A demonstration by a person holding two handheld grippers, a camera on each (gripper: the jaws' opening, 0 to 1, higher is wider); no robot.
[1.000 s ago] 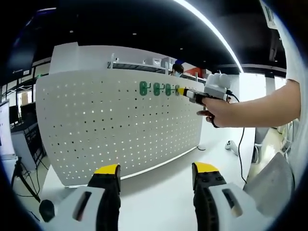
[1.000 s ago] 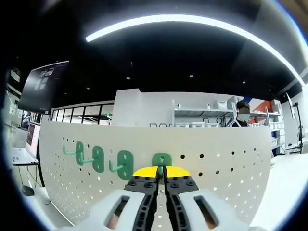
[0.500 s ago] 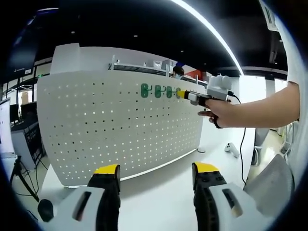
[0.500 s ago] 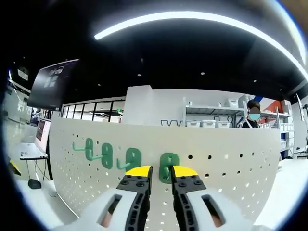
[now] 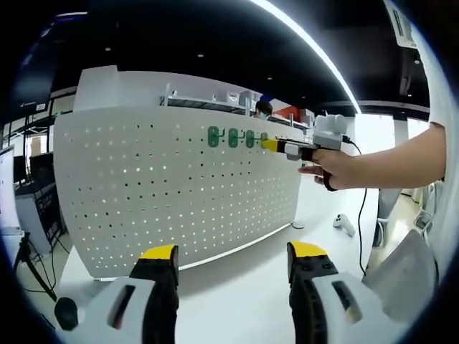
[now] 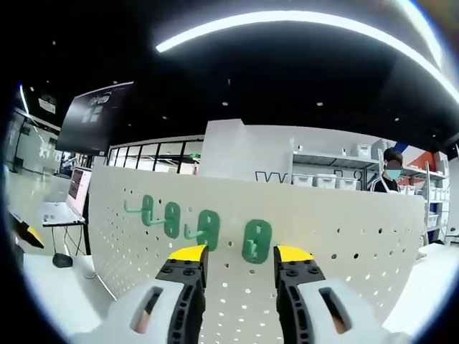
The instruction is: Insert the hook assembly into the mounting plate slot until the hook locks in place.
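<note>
Four green plastic hooks (image 6: 256,241) sat in the upright white perforated metal board (image 5: 179,186). The right gripper (image 6: 240,256) hung before the nearest, jaws spread, holding nothing. The left gripper (image 5: 233,259) stood well back, jaws spread.

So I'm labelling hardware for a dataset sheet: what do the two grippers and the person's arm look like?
Both grippers have white bodies, black jaws and yellow tips: left gripper, right gripper. In the left gripper view the right gripper carries a black cable, and the forearm is bare, with a dark band at the wrist.
</note>
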